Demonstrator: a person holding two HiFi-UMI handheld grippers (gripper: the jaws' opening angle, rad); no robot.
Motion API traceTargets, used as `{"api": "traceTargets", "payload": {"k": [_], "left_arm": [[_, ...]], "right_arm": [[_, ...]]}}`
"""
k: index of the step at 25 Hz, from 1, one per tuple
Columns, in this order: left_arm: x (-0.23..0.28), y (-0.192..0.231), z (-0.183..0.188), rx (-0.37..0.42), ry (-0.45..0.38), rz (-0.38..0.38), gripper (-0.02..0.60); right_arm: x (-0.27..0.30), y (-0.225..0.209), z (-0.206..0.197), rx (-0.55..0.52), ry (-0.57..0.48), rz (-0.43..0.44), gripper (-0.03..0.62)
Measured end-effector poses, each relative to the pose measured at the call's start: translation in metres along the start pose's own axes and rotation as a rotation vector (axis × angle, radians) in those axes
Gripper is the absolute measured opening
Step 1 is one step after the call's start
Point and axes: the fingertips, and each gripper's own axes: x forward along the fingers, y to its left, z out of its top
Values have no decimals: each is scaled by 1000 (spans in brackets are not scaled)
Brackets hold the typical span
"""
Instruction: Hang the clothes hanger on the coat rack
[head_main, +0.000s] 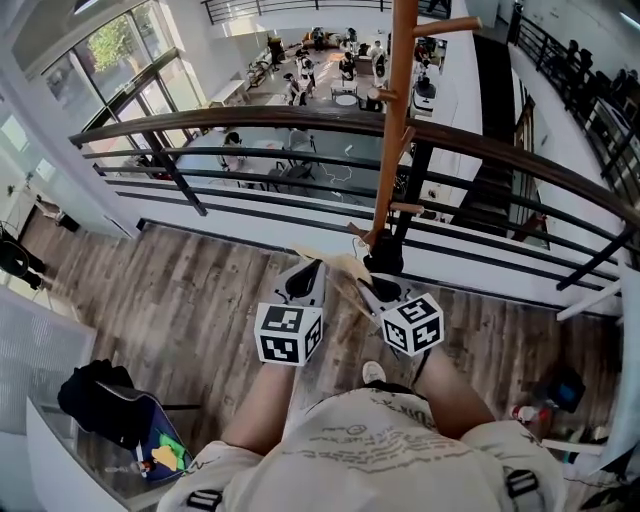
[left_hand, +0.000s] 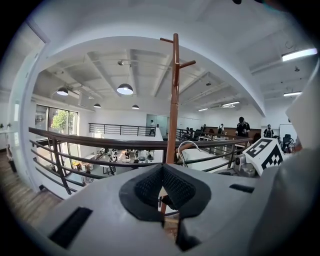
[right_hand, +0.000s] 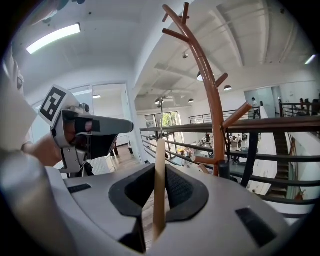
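Note:
A pale wooden clothes hanger (head_main: 338, 268) lies between my two grippers, just in front of the coat rack's base. The coat rack (head_main: 398, 120) is a tall brown pole with short pegs (left_hand: 173, 100) (right_hand: 212, 100). My right gripper (head_main: 378, 292) (right_hand: 159, 172) is shut on one hanger arm (right_hand: 159, 190), which stands as a slat between the pads. My left gripper (head_main: 303, 283) (left_hand: 161, 172) has its pads closed together, with a sliver of pale wood between them. The hanger's metal hook (left_hand: 186, 146) rises just beyond it, next to the pole.
A dark railing (head_main: 300, 120) runs across right behind the coat rack, with a drop to a lower floor beyond. A black backpack (head_main: 100, 400) lies at the lower left. Small items (head_main: 530, 412) sit at the lower right. The person's shoe (head_main: 373, 372) is below the grippers.

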Motion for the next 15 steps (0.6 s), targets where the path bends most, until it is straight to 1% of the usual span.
{"api": "traceTargets", "payload": {"k": [7, 15], "left_arm": [[8, 15, -9, -20, 20, 43, 5], [27, 23, -19, -31, 43, 90, 5]], "right_arm": [[24, -12, -16, 16, 39, 34, 51], [44, -44, -35, 23, 77, 49, 51]]}}
